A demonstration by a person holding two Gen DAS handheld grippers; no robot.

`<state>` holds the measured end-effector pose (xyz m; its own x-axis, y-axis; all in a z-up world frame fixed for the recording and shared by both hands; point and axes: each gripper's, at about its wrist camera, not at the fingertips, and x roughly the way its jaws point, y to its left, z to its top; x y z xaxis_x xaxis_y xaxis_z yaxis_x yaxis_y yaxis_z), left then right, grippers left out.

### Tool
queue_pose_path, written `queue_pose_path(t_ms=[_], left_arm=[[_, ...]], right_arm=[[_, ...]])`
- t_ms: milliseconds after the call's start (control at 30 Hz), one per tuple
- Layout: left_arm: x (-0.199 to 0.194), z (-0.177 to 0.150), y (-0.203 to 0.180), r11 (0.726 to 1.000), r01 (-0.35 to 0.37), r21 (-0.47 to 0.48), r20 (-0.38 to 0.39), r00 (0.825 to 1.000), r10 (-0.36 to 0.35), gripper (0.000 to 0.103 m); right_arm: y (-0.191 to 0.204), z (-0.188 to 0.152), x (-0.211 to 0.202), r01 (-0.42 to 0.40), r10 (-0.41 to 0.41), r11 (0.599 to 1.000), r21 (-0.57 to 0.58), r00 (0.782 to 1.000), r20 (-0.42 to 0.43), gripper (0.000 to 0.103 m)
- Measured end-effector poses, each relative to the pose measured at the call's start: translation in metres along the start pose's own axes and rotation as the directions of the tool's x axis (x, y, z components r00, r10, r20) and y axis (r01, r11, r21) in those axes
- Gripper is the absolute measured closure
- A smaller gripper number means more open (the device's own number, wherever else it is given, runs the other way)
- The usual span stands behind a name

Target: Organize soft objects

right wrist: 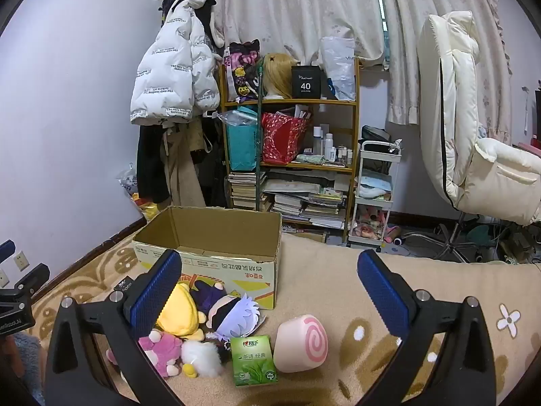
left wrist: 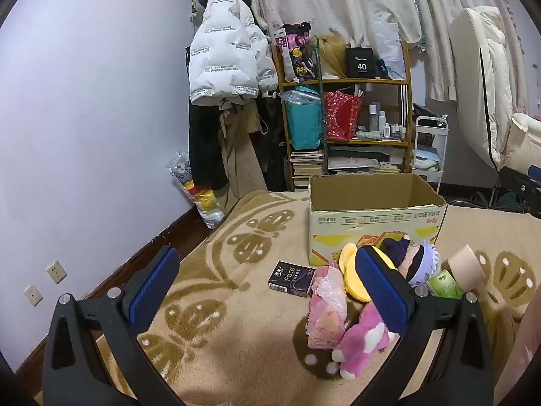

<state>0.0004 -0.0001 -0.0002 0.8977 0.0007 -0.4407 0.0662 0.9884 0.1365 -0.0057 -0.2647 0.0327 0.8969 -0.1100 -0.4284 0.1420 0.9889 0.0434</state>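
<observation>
Left gripper (left wrist: 267, 291): spread wide, pinching nothing, hovering over the butterfly-patterned blanket (left wrist: 236, 321) to the left of the pile.
Dark tissue pack (left wrist: 291, 279): lies flat, a little apart from the rest, nearest the left gripper.
Pink wrapped pack (left wrist: 326, 311): touches the pink plush (left wrist: 363, 341) beside it.
Yellow plush (right wrist: 179, 311): leans against the white-haired doll (right wrist: 233, 314), both right in front of the cardboard box (right wrist: 209, 237).
Box: open, looks empty from here, well within reach behind the toys.
Green tissue pack (right wrist: 253, 360): flat, just beside the swirl-roll cushion (right wrist: 301, 343).
Right gripper (right wrist: 270, 287): also spread, empty, framing the pile from above.
Doing it well: I'd say take one toy at a time, close on the plump middle rather than a limb, lift clear of its neighbours, then lower well inside the box rim.
</observation>
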Motion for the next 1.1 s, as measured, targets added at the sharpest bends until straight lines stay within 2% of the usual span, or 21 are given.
queue_pose_path(t_ms=[1100], left_arm=[[-0.0005,0.0029,0.0017,1.0,-0.002,0.002,0.005,1.0,0.002,0.001]], right_arm=[[0.0006,-0.0003,0.0,0.0,0.0,1.0,0.0,1.0,0.003,0.0]])
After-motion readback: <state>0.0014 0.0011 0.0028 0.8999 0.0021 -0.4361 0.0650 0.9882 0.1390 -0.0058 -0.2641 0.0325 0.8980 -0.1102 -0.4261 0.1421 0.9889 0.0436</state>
